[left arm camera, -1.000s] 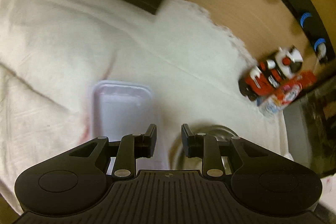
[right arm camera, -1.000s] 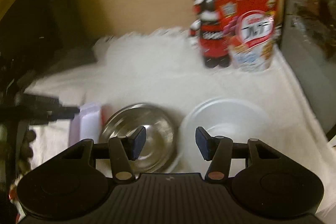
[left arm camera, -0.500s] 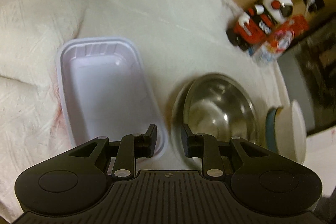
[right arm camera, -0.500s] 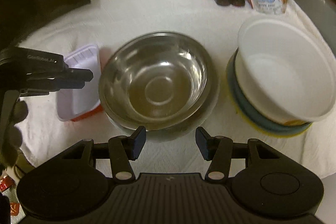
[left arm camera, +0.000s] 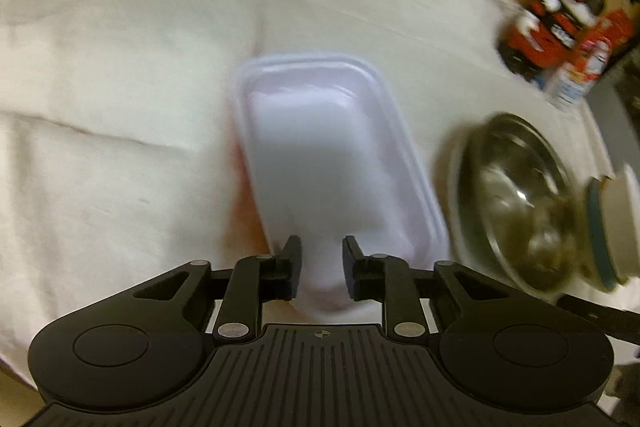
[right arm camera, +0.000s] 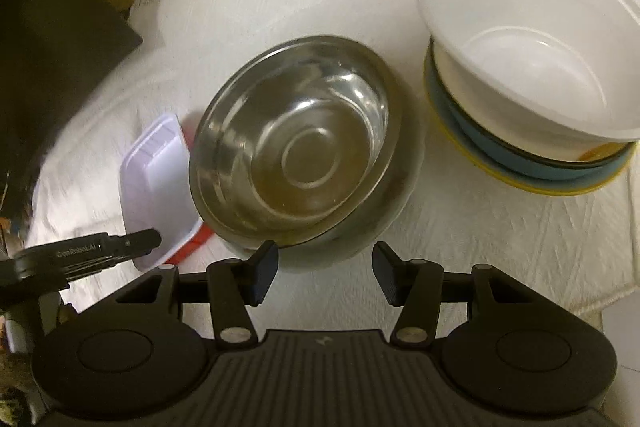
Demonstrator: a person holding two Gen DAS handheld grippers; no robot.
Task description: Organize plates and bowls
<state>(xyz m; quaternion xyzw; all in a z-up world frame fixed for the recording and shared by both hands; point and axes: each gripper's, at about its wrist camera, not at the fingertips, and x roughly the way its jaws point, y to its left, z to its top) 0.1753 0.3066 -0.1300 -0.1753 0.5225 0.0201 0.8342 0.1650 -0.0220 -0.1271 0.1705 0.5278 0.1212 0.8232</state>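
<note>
White cloth (right arm camera: 500, 247) bearing white tray (left arm camera: 324, 155), steel bowl (right arm camera: 296, 147), stacked bowls (right arm camera: 528, 67); snack packets (left arm camera: 560, 27) behind

Lighting is warm and yellowish, and moderately dim overall. The white cloth (left arm camera: 120, 75) reads brightest and loses weave detail near the centre of the left wrist view. That view carries motion blur: the white tray (left arm camera: 332, 151) has smeared edges, and the red items (left arm camera: 560, 23) at the far right are streaked. The right wrist view is sharper. The steel bowl (right arm camera: 296, 143) shows soft reflected highlights on its inner wall; the white bowl (right arm camera: 528, 55) has gentle shading inside. Fisheye distortion bends both views outward, and the corners fall into darkness.
</note>
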